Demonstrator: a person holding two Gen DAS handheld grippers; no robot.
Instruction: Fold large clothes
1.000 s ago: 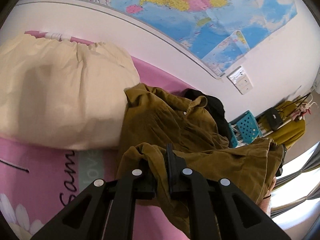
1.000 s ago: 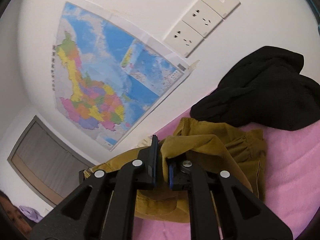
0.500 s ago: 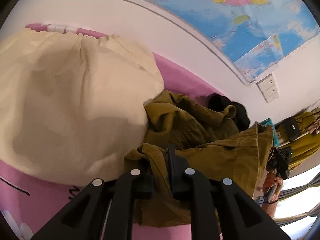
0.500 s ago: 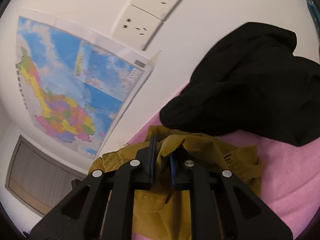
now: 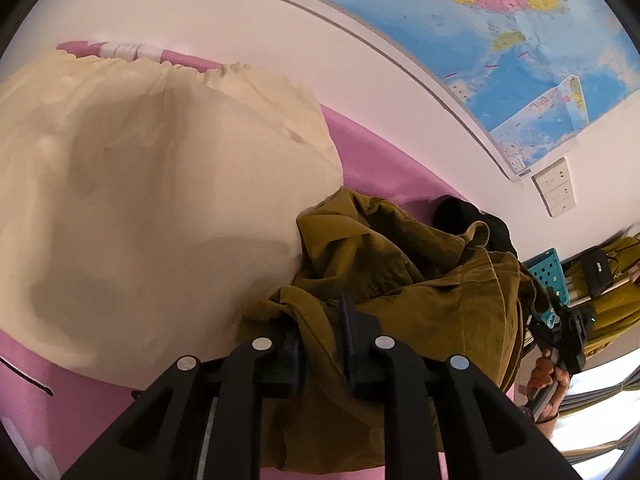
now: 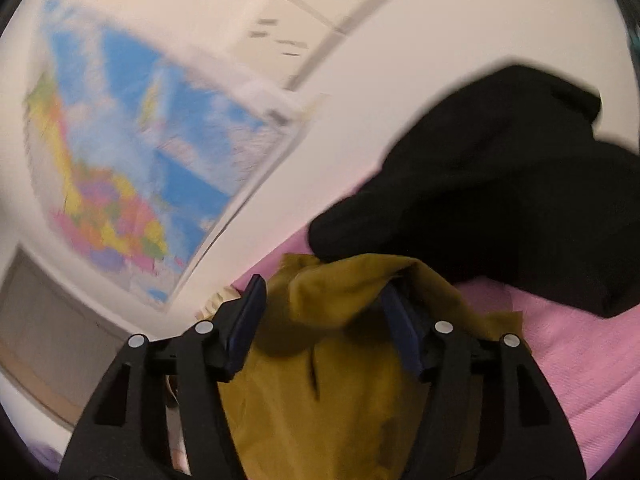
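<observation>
With the right claw wide and only the left claw pinching the jacket, that corner could slump.

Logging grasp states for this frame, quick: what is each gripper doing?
Left gripper: shut on the olive jacket.
Right gripper: open, jacket cloth lying loose between its fingers.

Black garment beside mustard jacket
</observation>
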